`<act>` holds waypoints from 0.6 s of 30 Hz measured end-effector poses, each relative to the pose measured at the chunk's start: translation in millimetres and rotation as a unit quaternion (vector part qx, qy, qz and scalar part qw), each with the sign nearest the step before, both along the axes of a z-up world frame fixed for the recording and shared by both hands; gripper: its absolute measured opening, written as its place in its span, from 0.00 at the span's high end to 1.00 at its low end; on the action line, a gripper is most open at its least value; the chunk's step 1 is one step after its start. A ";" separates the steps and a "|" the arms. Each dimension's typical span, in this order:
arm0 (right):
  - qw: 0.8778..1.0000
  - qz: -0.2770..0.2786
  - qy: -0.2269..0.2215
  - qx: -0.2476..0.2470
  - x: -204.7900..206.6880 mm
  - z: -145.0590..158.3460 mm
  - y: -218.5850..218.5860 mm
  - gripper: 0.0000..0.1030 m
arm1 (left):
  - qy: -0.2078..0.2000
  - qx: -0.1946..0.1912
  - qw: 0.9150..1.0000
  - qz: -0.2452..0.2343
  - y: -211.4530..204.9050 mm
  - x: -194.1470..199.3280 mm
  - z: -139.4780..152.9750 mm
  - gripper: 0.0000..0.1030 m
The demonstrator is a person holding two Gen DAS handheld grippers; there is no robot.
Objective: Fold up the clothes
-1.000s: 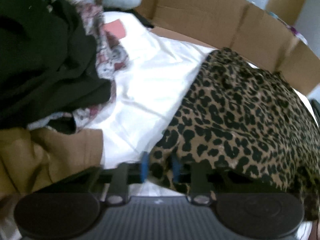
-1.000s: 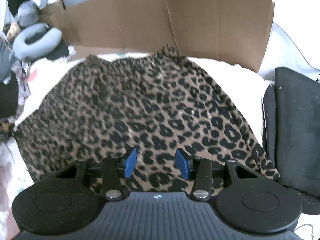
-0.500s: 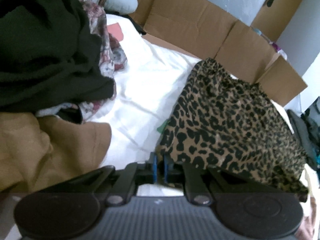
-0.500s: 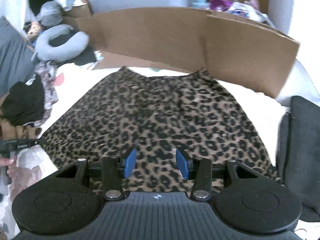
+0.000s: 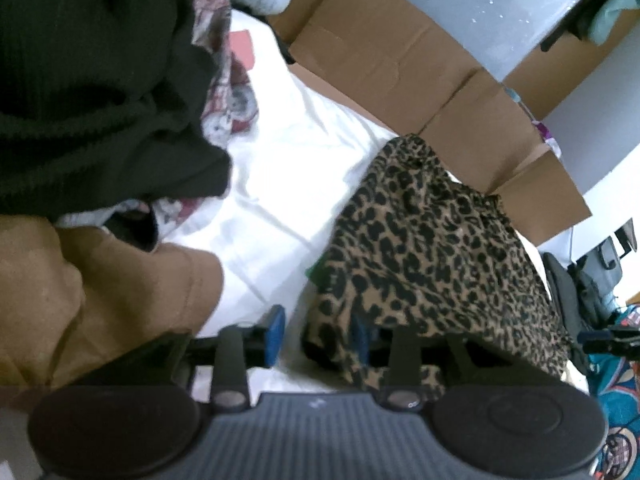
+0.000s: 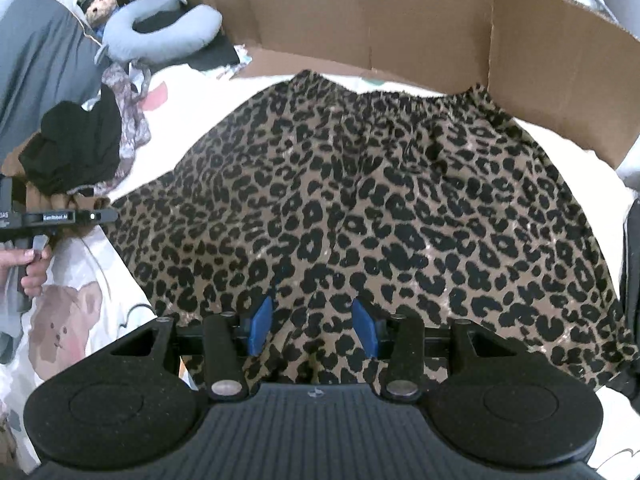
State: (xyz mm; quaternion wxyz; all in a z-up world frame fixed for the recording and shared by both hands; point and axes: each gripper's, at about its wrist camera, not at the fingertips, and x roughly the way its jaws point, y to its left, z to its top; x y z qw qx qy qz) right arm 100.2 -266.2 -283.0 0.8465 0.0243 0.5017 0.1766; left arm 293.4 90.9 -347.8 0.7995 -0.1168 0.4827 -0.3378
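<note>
Small white lettering on left gripper, too blurred to read

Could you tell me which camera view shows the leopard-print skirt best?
The right wrist view: the leopard-print skirt lies spread almost whole there, gathered waistband toward the cardboard. The left wrist view shows it only obliquely, from one side edge, with a corner draped over one finger of the open left gripper.

The white sheet lies bare between the leopard skirt and the clothes pile, a free lane toward 12 o'clock. The cardboard wall closes the far side. At 3 o'clock a dark garment blocks the edge.
</note>
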 end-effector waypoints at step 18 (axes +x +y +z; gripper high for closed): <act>0.999 0.021 0.022 0.017 -6.0 -26.6 23.7 0.50 | 0.043 -0.077 0.994 0.063 4.2 -16.6 -16.6 0.80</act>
